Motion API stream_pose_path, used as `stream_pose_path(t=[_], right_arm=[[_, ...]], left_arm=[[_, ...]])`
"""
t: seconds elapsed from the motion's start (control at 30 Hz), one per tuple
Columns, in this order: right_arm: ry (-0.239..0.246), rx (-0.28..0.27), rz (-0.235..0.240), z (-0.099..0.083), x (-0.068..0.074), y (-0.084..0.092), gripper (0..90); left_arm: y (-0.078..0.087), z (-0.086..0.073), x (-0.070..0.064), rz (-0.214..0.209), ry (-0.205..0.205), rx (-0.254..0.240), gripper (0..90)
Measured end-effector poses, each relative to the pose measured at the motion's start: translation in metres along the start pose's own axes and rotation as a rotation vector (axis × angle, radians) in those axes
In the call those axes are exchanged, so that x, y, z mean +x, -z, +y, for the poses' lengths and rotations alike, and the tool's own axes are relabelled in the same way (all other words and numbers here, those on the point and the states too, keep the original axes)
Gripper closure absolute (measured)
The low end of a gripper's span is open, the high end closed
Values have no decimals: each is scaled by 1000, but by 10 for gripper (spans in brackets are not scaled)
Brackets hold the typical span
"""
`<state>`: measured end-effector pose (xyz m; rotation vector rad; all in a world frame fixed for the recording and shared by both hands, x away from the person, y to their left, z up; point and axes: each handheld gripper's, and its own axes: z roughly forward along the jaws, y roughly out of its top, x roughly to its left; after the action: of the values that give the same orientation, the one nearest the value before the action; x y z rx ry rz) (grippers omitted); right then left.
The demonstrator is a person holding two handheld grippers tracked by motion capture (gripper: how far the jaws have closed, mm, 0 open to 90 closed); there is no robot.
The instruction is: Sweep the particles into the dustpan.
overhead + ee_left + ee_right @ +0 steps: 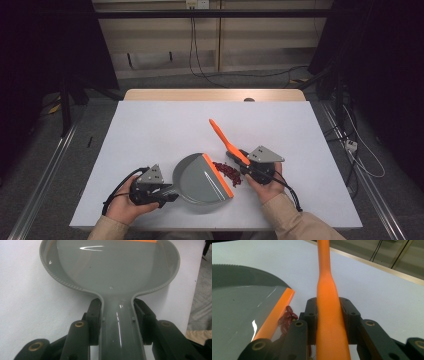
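A grey dustpan (pixel 197 176) with an orange front lip (pixel 218 175) lies on the white table near the front edge. My left gripper (pixel 167 192) is shut on the dustpan's handle (pixel 117 325), with the pan (pixel 110 267) spreading out ahead of the jaws. A small heap of dark red beans (pixel 229 172) lies on the table right against the lip. My right gripper (pixel 247 162) is shut on an orange brush handle (pixel 222 137), which slants up and away to the back left. In the right gripper view, the beans (pixel 288 316) sit between the lip (pixel 274 315) and the handle (pixel 327 290).
The white table top (pixel 150 130) stretches bare behind and to both sides of the dustpan. A wooden strip (pixel 215 95) runs along its far edge. Cables (pixel 200 60) and a plug (pixel 351 145) lie on the floor beyond and to the right.
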<state>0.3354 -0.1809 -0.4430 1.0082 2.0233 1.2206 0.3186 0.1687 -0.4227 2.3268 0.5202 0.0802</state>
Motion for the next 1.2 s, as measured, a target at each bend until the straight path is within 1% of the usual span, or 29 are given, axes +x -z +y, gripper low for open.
stream_pose_path(t=[0.23, 0.3, 0.33, 0.53, 0.6, 0.7, 0.73, 0.77, 0.8, 0.83, 0.87, 0.9, 0.93, 0.97, 1.0, 1.1, 1.13, 1.17, 1.2], right_arm=[[-11, -1, -3, 0, 2, 0, 705], [-10, 0, 2, 0, 3, 0, 705], [-10, 0, -1, 0, 4, 0, 704], [-21, 4, 6, 1, 7, -1, 702], [-33, 6, 11, 1, 9, -2, 702], [-32, 5, 16, 1, 11, -3, 701], [-48, 5, 12, 2, 13, -3, 700], [-55, 3, 20, 2, 14, -3, 699], [-62, 3, 16, 2, 16, -4, 699], [-62, 3, 16, 2, 16, -4, 699], [-61, 3, 22, 2, 19, -5, 696], [-61, 3, 22, 2, 19, -5, 696], [-68, 3, 25, 2, 23, -6, 693], [-68, 3, 25, 2, 23, -6, 693], [-73, 2, 35, 2, 27, -7, 690], [-70, 3, 43, 2, 30, -9, 687], [-81, 3, 45, 2, 33, -9, 686], [-81, 3, 45, 2, 33, -9, 686], [-93, 0, 42, 2, 35, -9, 687]], left_arm=[[-1, 0, -1, -2, 11, -4, 627], [-1, 1, -1, 6, 10, 0, 627], [-2, 1, -1, -4, 15, -5, 627], [-3, 1, -1, -6, 18, -4, 627], [-3, 1, -1, -9, 23, -7, 627], [-3, 2, -1, -7, 18, -4, 627], [-4, 2, -2, -4, 20, -1, 627], [-4, 2, -2, -4, 20, -1, 627], [-5, 2, -2, -5, 15, 2, 627], [-5, 2, -2, -5, 15, 2, 627], [-6, 2, -3, -5, 24, -4, 627], [-6, 2, -3, -5, 24, -4, 627], [-7, 3, -3, 3, 25, 1, 627], [-7, 3, -3, 3, 25, 1, 627], [-8, 3, -3, -7, 24, 2, 627], [-8, 4, -4, -8, 28, -1, 627], [-9, 4, -4, -9, 35, -6, 627], [-9, 4, -4, -9, 35, -6, 627], [-10, 5, -5, -8, 35, -3, 627]])
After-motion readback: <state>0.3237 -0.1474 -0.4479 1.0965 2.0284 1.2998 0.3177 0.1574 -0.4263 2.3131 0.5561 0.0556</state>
